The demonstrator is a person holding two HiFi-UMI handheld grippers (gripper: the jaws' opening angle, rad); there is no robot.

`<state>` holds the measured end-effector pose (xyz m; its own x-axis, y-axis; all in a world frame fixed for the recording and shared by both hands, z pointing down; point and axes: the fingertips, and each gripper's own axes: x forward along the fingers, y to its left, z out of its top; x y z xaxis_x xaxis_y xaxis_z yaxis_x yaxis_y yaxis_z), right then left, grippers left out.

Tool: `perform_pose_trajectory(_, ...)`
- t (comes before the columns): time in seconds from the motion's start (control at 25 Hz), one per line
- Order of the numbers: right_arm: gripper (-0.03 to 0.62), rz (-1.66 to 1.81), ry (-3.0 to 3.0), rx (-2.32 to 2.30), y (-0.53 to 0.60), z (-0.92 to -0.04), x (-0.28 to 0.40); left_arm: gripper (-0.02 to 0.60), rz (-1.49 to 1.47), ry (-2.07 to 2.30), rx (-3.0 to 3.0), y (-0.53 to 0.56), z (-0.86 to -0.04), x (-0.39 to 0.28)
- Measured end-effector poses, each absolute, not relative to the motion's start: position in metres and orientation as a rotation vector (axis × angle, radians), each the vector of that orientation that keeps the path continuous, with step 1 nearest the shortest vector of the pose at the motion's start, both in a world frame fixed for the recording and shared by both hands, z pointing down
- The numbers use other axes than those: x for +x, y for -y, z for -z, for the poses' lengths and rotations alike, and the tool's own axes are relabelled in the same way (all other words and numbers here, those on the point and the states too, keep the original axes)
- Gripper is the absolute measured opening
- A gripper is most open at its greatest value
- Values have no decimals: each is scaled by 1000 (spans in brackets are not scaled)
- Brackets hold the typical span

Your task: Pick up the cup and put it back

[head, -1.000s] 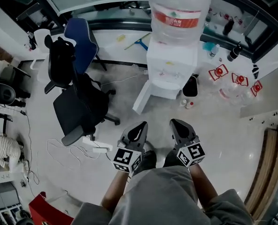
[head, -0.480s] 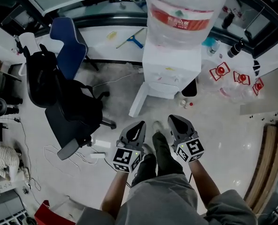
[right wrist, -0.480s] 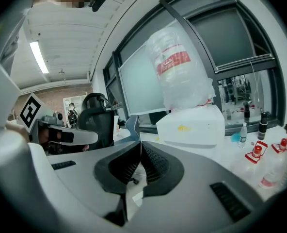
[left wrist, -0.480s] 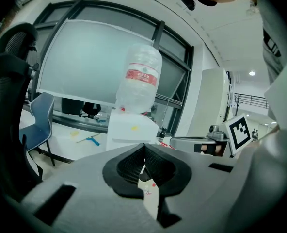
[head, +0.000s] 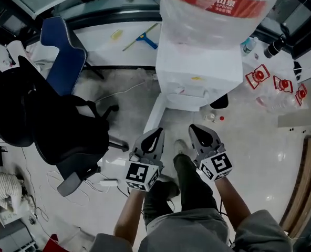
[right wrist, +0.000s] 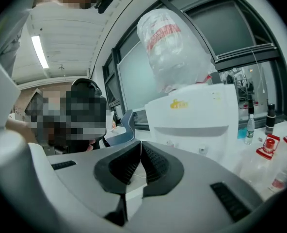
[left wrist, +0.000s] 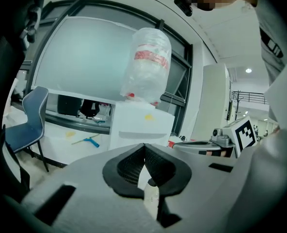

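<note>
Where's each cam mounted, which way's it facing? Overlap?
Head view: on the head, looking steeply down at floor, water dispenser, black chair; shows forearms, legs, left tool, right tool.
Left gripper view: on the left tool, along its shut jaws toward the dispenser; right tool's cube at right.
Right gripper view: on the right tool, along its shut jaws toward the dispenser.
Shared: all see the dispenser and its bottle.

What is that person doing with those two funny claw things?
A person stands in front of a white water dispenser with a big clear plastic bottle on top. Each hand holds a grey two-jaw gripper: the left gripper and the right gripper both point towards the dispenser. Both have their jaws shut with nothing between them. No cup shows in any view, so nothing has been picked up yet.
</note>
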<state>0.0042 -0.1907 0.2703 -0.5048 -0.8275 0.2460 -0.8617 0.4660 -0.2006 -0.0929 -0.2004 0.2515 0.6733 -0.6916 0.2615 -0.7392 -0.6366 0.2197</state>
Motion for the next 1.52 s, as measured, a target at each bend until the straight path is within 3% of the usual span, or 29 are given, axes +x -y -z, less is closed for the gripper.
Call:
perform_pose_trajectory(1.08,12,-307,2521,1632,256,-612,43,9,-138,1022,2682,239,-586,-64)
perform_pose_trajectory(1.52,12,-342,2480,1728,256,-705,38,9,-63,1044,2660,235,-650,-75)
